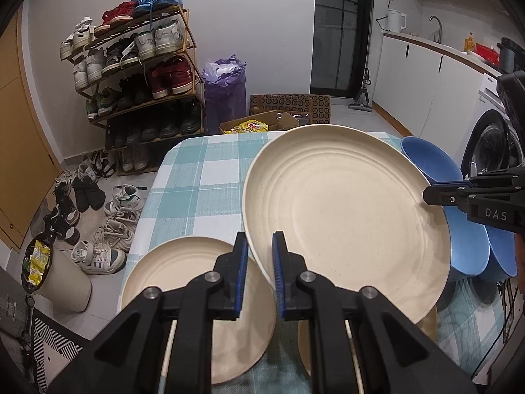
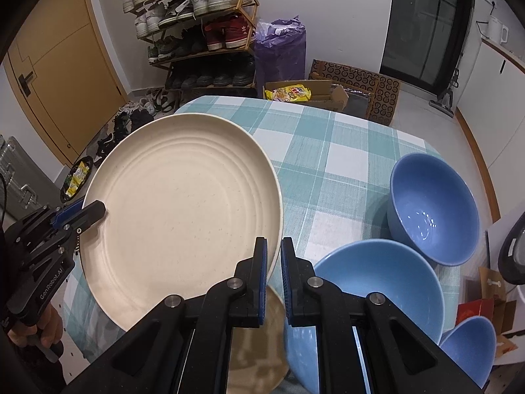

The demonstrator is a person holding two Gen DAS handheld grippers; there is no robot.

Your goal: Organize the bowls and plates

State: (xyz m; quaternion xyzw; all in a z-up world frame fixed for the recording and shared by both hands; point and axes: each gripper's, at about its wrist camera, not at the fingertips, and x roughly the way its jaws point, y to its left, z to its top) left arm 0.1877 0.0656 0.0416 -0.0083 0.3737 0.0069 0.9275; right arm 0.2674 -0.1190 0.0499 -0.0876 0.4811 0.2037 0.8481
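Cream plate [image 1: 347, 220], raised and tilted above the checked tablecloth [image 1: 197, 177]. Left gripper [image 1: 260, 259] clamps its rim at 7 o'clock; right gripper [image 2: 274, 262] clamps the opposite rim. Second cream plate [image 1: 170, 282] flat below; blue bowls [image 2: 433, 210] at 3 o'clock.

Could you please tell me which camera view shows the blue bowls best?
The right wrist view: three blue bowls show with their insides open to the camera. In the left wrist view the lifted plate and the right gripper cover most of them.
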